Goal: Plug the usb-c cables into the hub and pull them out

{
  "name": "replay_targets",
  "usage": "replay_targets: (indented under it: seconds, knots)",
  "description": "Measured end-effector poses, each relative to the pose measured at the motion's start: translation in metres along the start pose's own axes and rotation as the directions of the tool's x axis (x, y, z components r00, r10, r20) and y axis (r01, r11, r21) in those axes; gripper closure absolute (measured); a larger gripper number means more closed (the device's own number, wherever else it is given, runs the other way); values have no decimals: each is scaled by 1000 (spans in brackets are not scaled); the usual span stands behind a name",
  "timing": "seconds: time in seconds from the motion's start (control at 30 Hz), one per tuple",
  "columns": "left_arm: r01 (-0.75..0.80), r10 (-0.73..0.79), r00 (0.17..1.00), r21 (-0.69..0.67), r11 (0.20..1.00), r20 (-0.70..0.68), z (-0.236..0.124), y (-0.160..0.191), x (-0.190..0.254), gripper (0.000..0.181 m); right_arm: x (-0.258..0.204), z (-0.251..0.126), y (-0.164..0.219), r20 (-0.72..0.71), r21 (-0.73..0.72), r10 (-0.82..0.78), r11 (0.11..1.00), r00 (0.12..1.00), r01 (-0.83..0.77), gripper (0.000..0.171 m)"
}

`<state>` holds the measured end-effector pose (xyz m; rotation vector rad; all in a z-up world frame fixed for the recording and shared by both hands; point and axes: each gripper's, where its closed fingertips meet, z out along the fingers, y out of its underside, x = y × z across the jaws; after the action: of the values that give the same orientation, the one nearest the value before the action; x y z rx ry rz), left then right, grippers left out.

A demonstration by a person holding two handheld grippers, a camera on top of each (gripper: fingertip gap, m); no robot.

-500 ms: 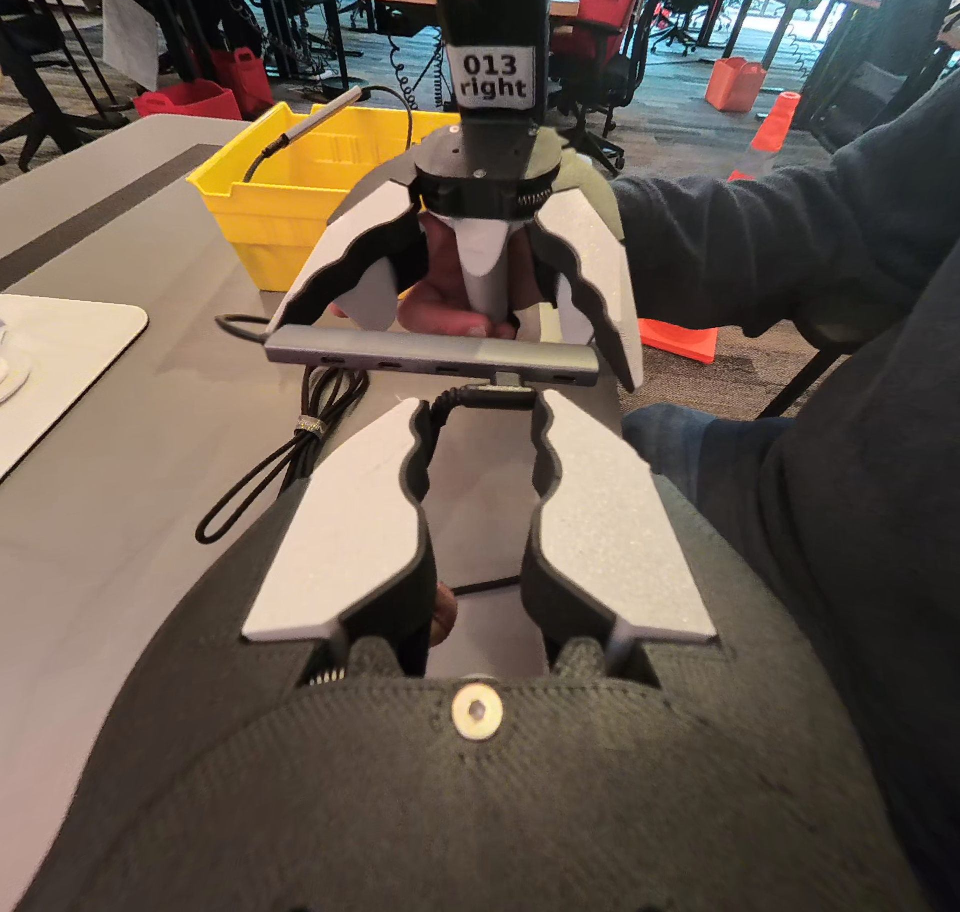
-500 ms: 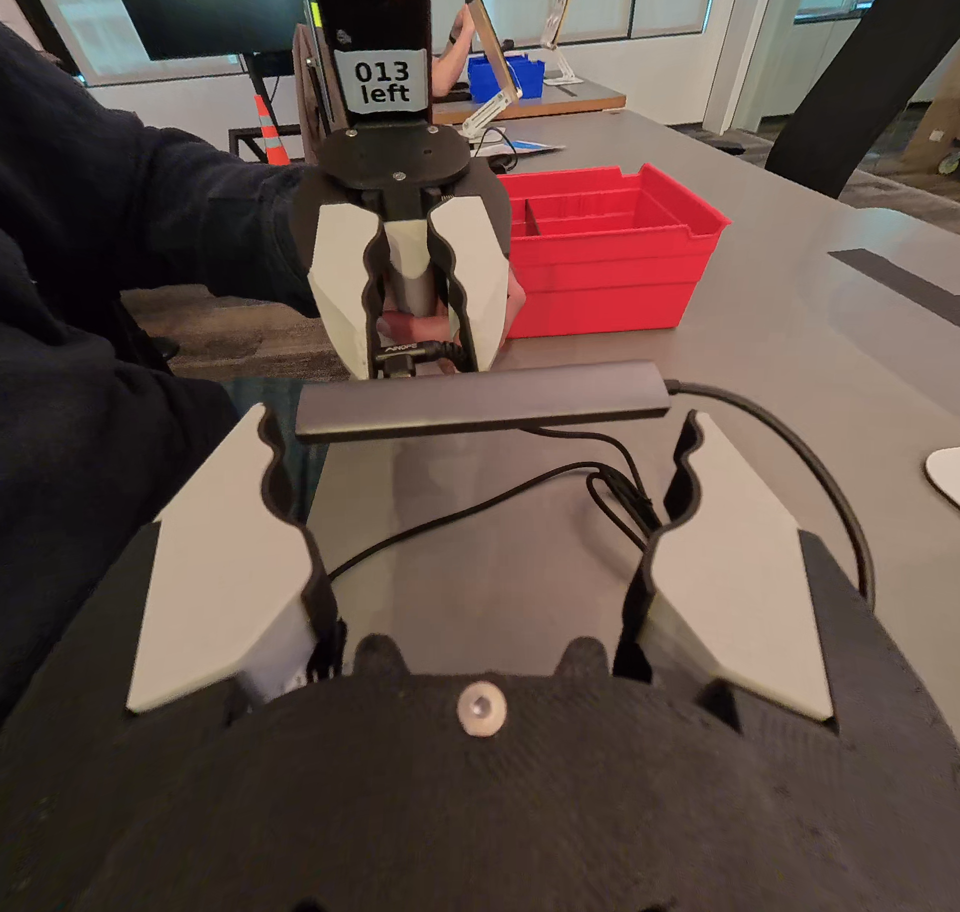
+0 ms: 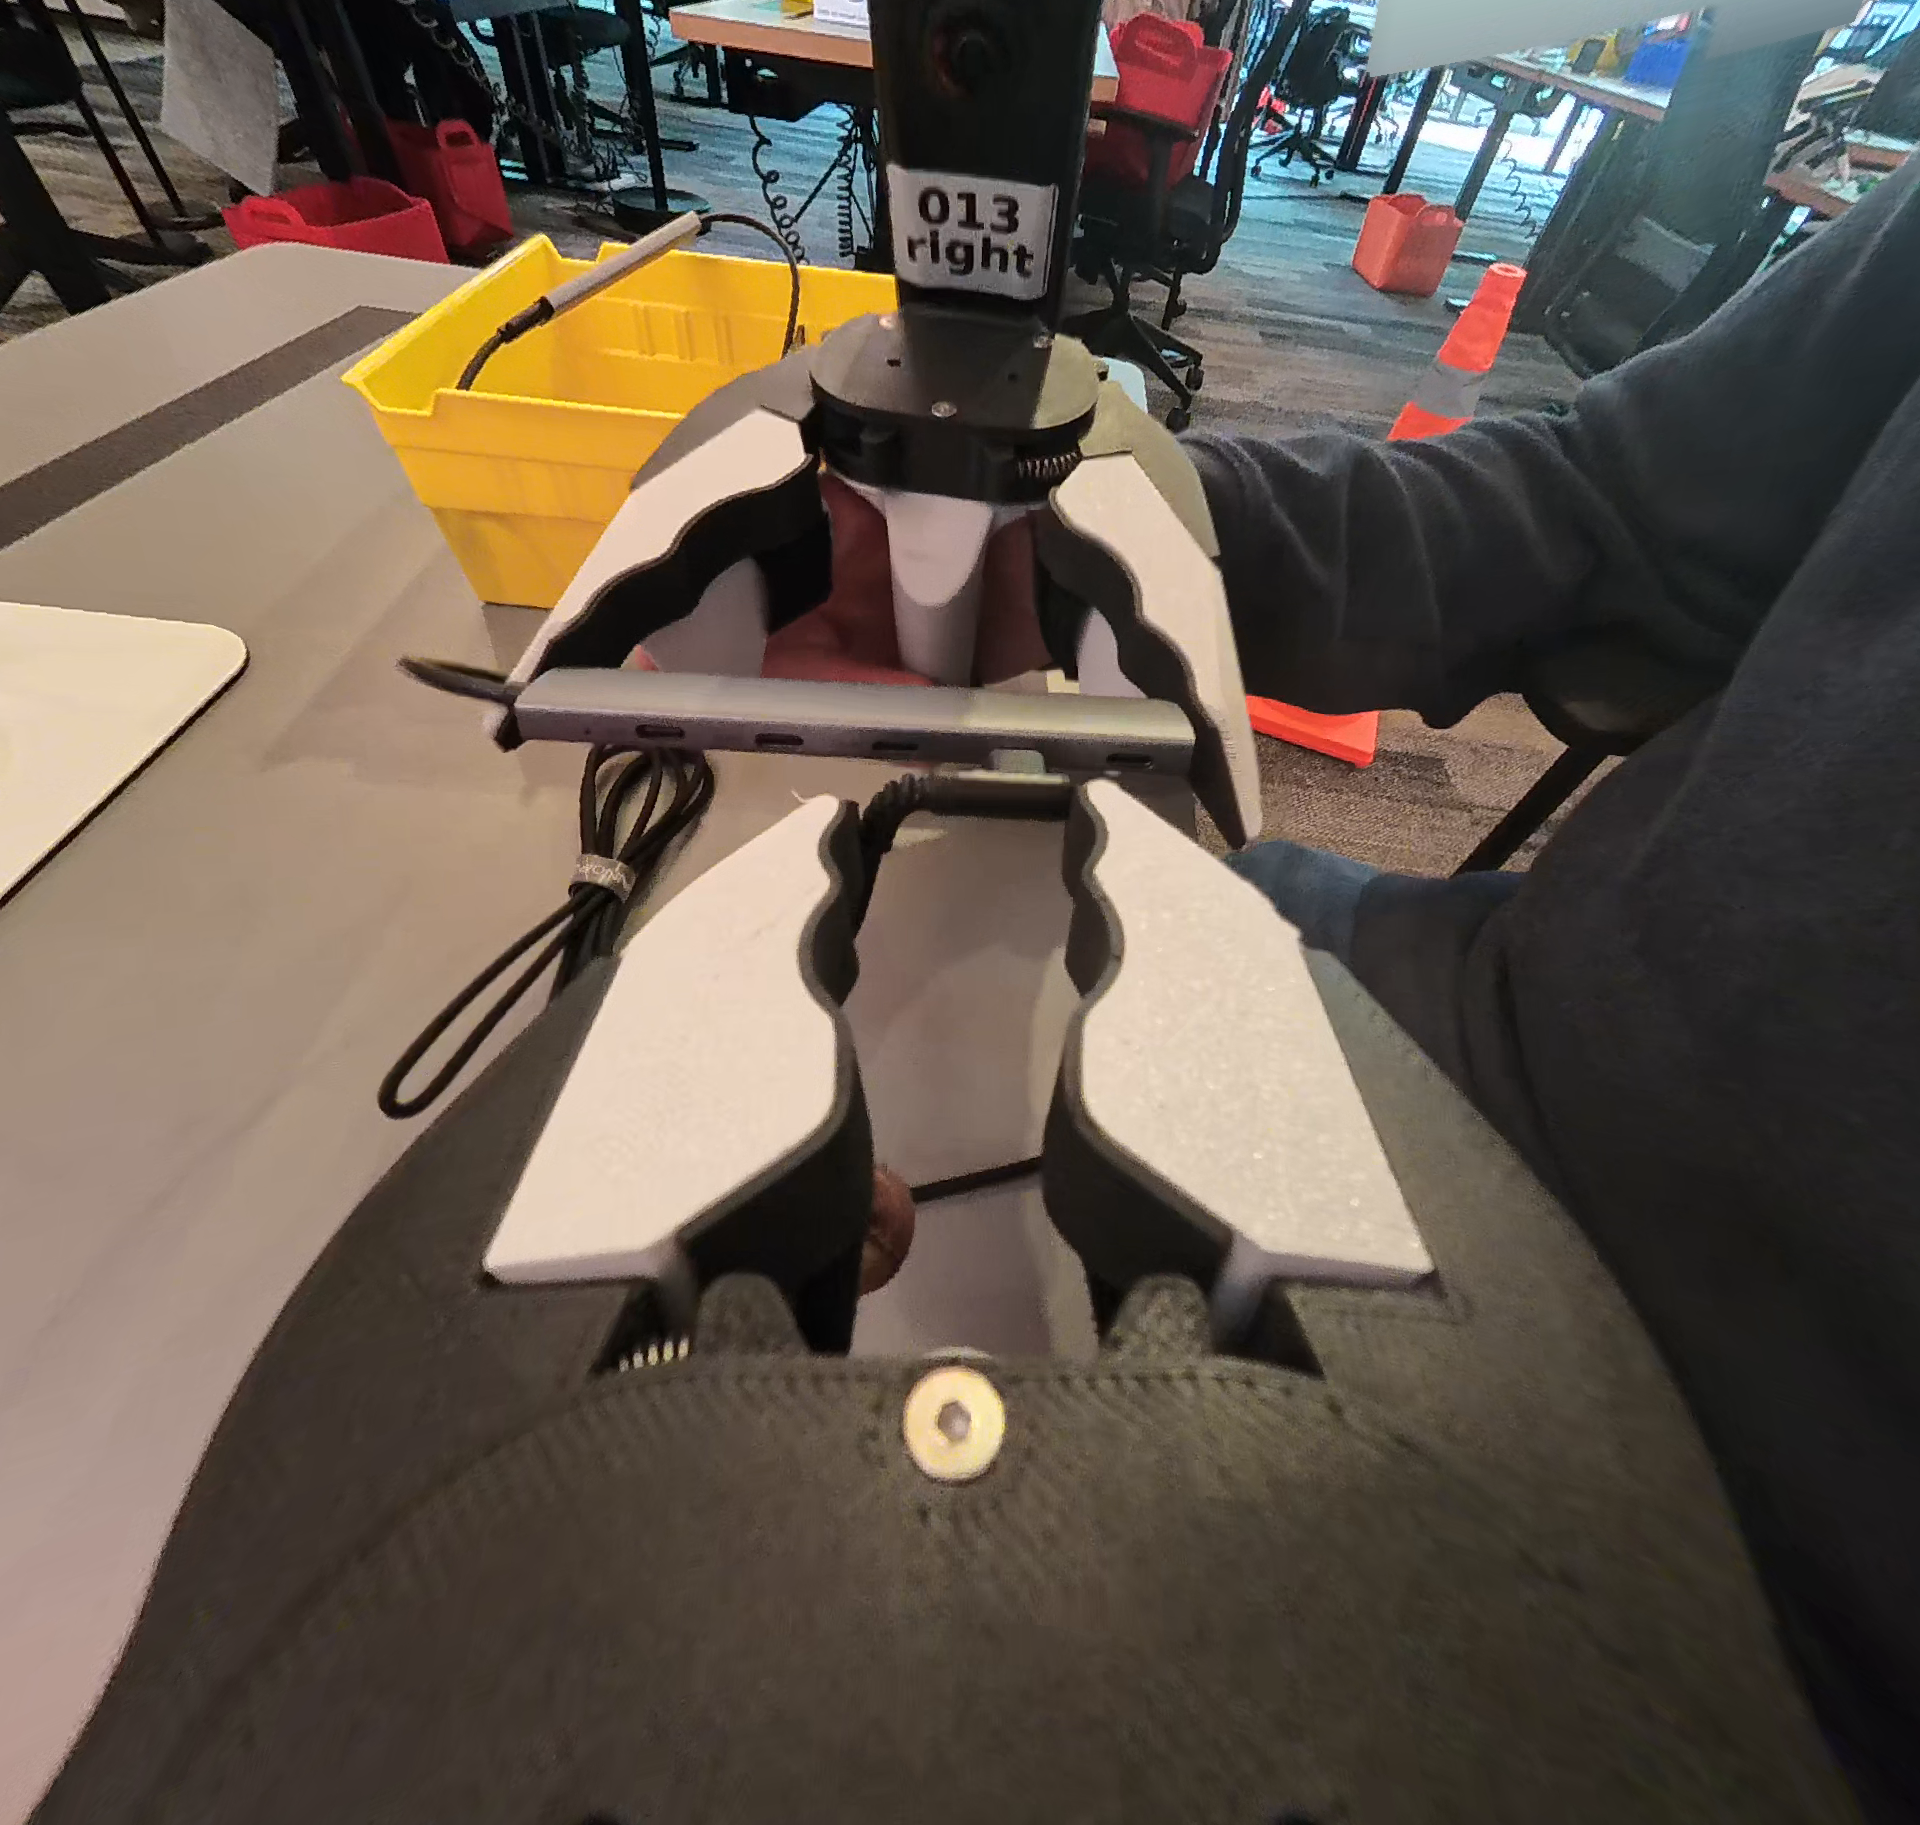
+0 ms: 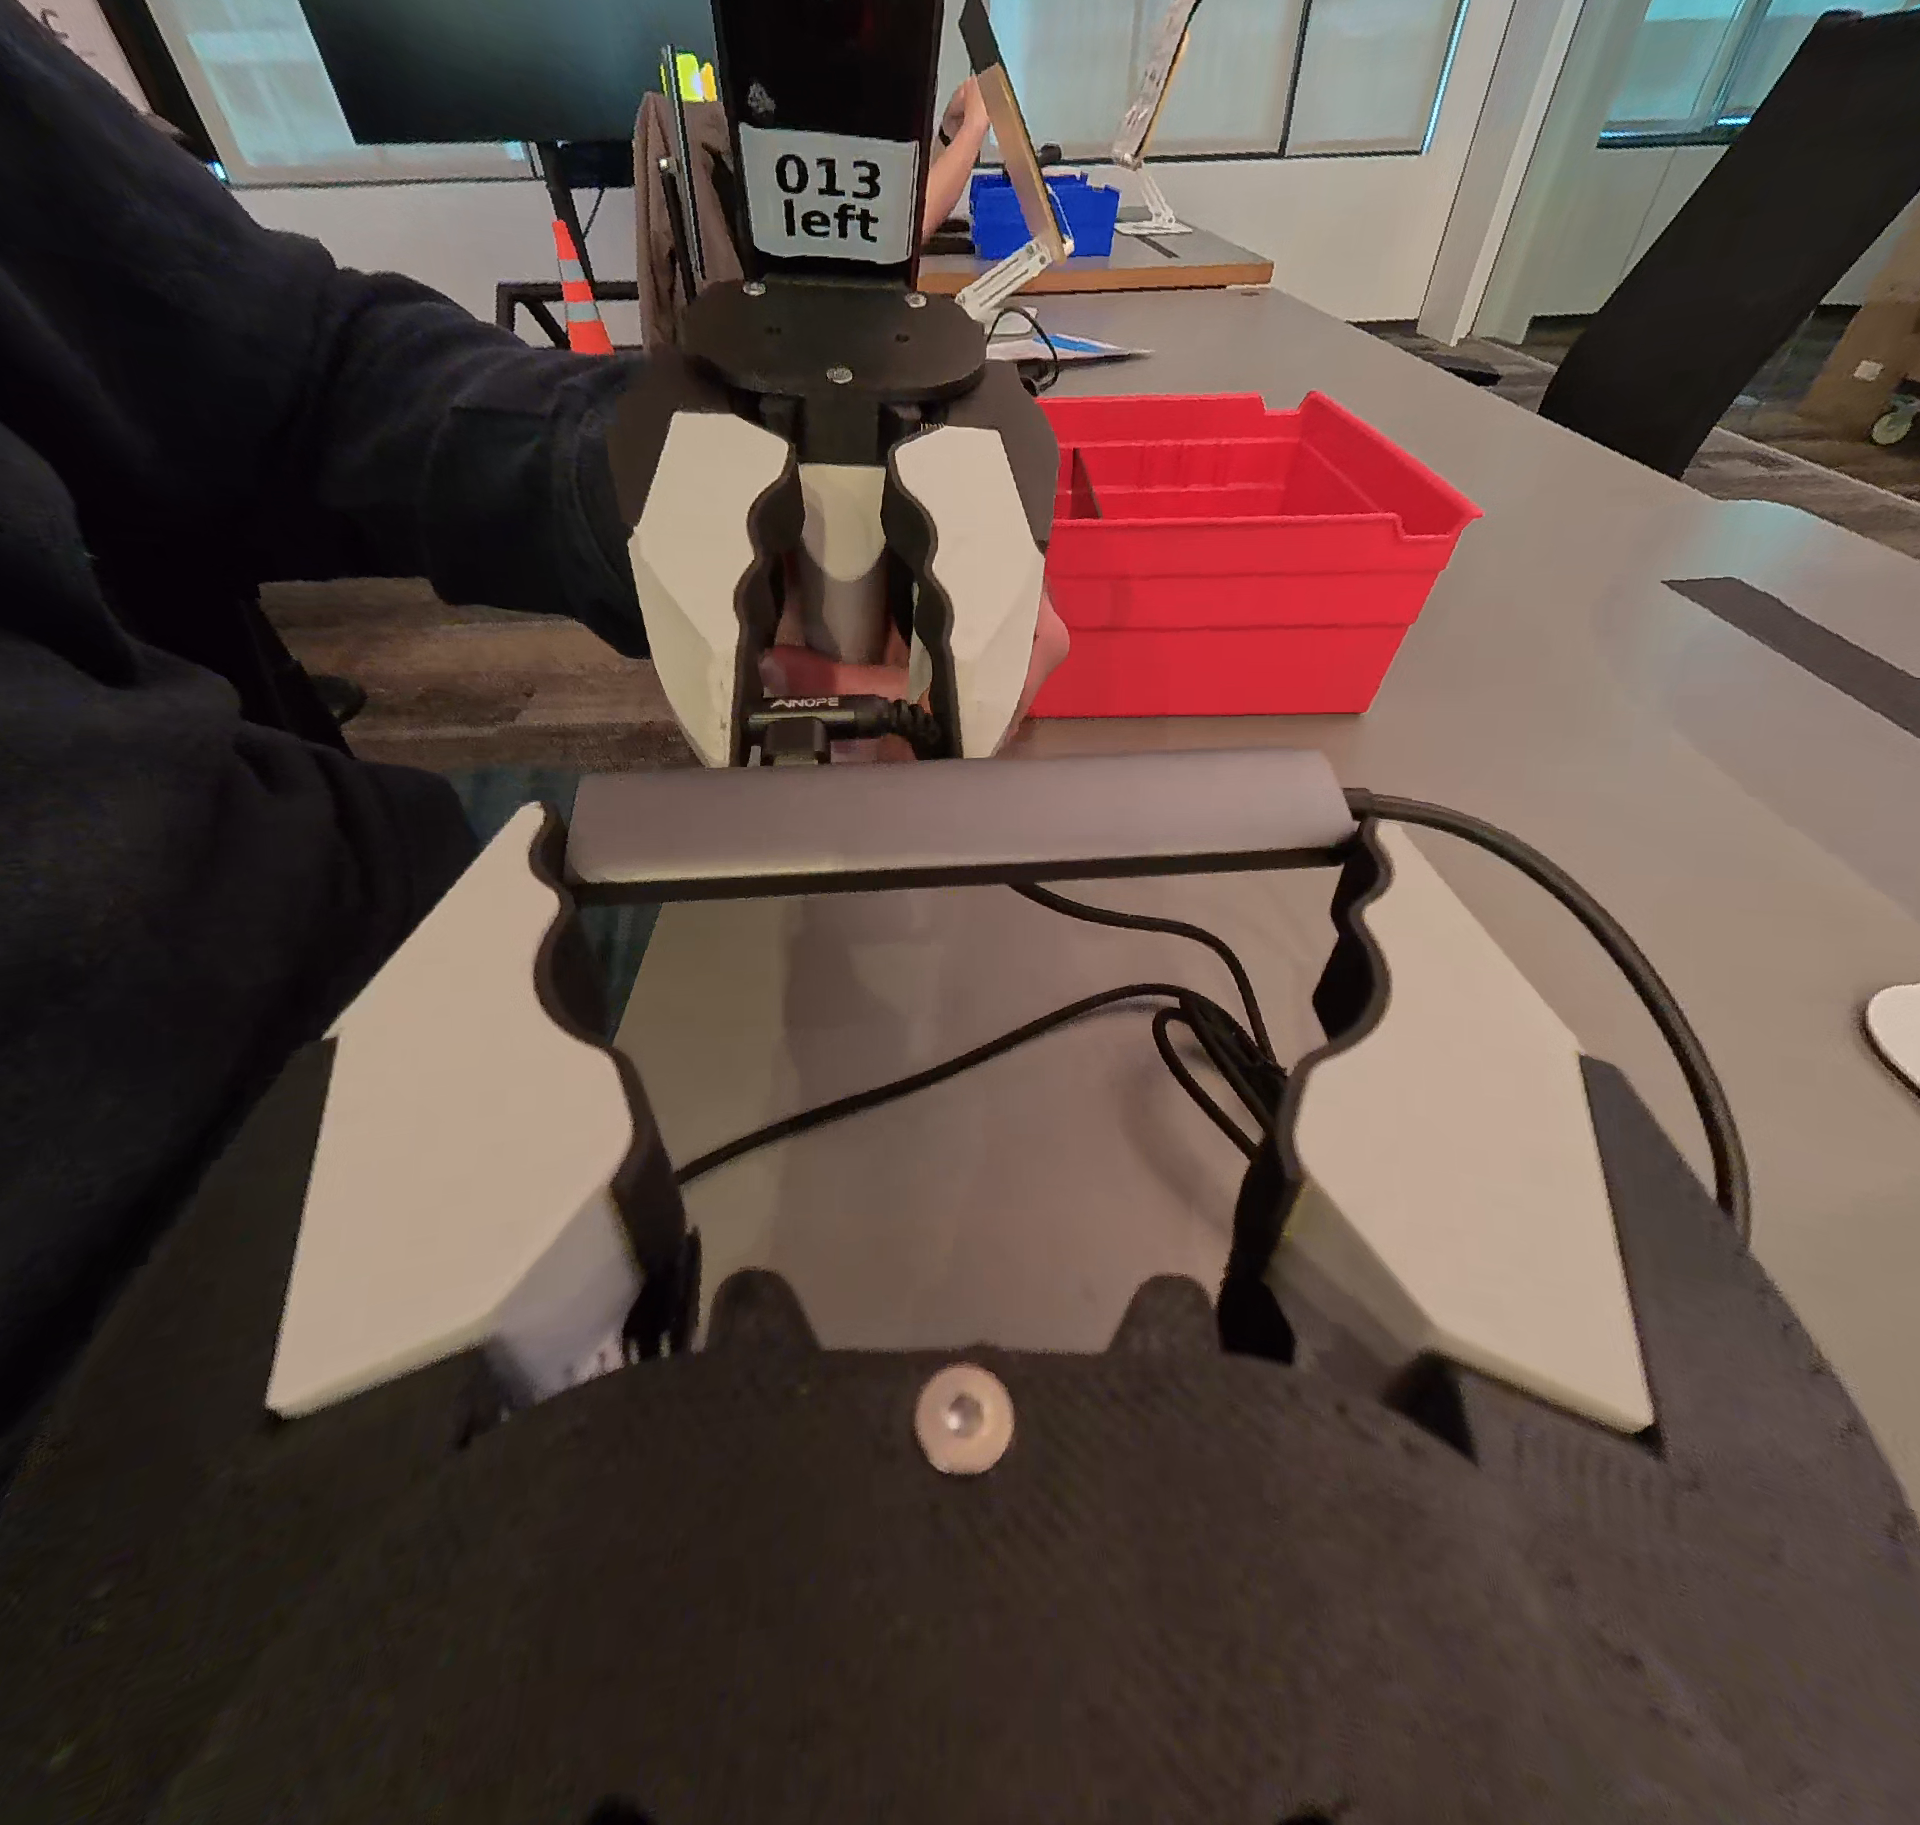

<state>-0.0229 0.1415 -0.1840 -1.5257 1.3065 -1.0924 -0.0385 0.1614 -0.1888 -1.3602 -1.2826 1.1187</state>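
left wrist view: yellow bin (image 3: 540, 445) holds spare hub; left gripper (image 3: 961, 819) pinches plug (image 3: 997, 796), right gripper (image 4: 961, 866) clamps hub (image 4: 956, 819).

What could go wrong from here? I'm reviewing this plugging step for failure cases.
1. The hub is held only by its two ends in the right gripper; a push or pull could twist it loose.
2. The left gripper pinches the USB-C plug right at a port; a slight tilt could jam it.
3. The bundled cable on the table might drag.
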Motion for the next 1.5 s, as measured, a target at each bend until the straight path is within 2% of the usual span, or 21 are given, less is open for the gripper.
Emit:
replay_targets:
  seconds: [0.23,0.4,0.6,1.27,1.5]
  knots:
    - [15,-16,1000,65,998,7,-2,-10,0,145,0,2,-5,-1,62,47,997,999,-46,32]
    - [-4,2,1000,63,998,19,-2,-12,0,145,0,1,-7,-3,78,55,995,998,-55,32]
    - [-34,34,999,19,999,28,-1,-7,1,145,-2,2,-2,0,55,49,997,999,-49,33]
    - [-56,56,997,1,998,59,2,-6,2,146,-4,10,12,-12,-66,27,997,1000,-28,33]
    - [-62,64,996,-21,998,70,-4,-7,0,146,0,7,2,-25,-17,35,999,999,-36,33]
